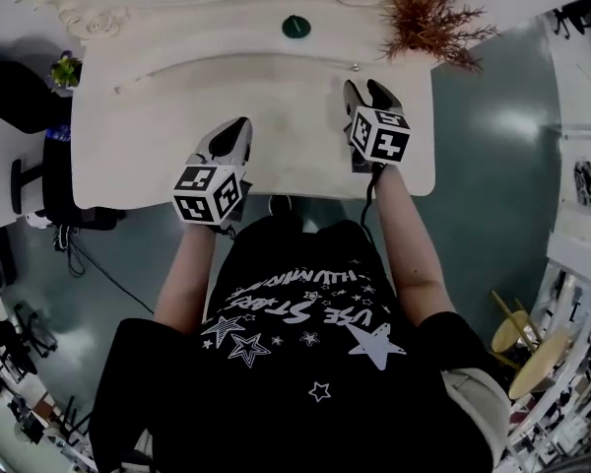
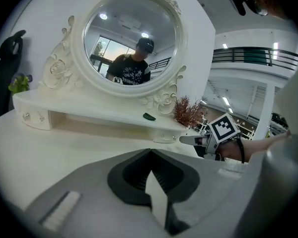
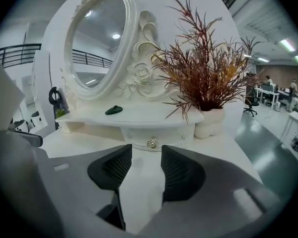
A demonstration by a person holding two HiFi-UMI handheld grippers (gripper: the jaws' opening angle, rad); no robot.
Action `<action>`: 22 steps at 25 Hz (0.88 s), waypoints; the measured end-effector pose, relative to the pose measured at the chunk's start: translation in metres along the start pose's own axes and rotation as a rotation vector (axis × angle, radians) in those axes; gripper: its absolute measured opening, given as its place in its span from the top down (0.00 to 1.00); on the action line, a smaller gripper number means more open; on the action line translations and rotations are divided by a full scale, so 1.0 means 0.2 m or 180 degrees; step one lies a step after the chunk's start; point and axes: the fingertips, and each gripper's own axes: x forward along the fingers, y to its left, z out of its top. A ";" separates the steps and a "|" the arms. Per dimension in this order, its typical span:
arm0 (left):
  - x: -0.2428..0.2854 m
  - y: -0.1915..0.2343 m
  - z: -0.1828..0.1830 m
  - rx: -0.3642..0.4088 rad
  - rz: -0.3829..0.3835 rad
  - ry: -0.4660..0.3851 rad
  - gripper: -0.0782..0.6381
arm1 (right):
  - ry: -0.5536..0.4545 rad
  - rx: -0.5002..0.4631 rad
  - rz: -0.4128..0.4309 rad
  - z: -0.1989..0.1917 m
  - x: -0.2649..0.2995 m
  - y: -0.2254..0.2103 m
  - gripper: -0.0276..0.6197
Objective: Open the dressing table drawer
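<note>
The white dressing table (image 1: 177,116) has a small drawer (image 3: 156,138) under the right end of its raised shelf, shut, with a round metal knob (image 3: 152,143) (image 1: 356,66). My right gripper (image 3: 146,155) (image 1: 369,92) hovers over the tabletop a short way in front of that knob, open, with nothing between its jaws. To the left, near the table's front edge, my left gripper (image 2: 150,152) (image 1: 238,131) is shut and holds nothing. A second small drawer (image 2: 32,118) sits at the shelf's left end.
An oval mirror (image 2: 131,38) rises behind the shelf. A potted reddish dried plant (image 3: 208,78) (image 1: 428,18) stands just right of the drawer. A small green object (image 3: 113,110) (image 1: 295,26) lies on the shelf. A dark chair (image 1: 20,97) is at the table's left.
</note>
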 end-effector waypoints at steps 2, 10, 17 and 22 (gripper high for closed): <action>0.03 0.03 0.01 0.0009 -0.0042 0.0024 0.89 | 0.0011 -0.0014 -0.0073 0.00 0.05 -0.01 0.64; 0.10 0.07 -0.02 0.0006 -0.0159 0.0131 0.89 | 0.0096 -0.0143 -0.0299 -0.02 0.18 -0.05 0.67; 0.10 0.09 -0.06 0.0016 -0.0217 0.0215 0.89 | 0.0096 -0.0246 -0.0469 -0.02 0.25 -0.06 0.72; 0.10 0.12 -0.08 0.0021 -0.0216 0.0246 0.89 | 0.0062 -0.0287 -0.0584 -0.02 0.27 -0.07 0.74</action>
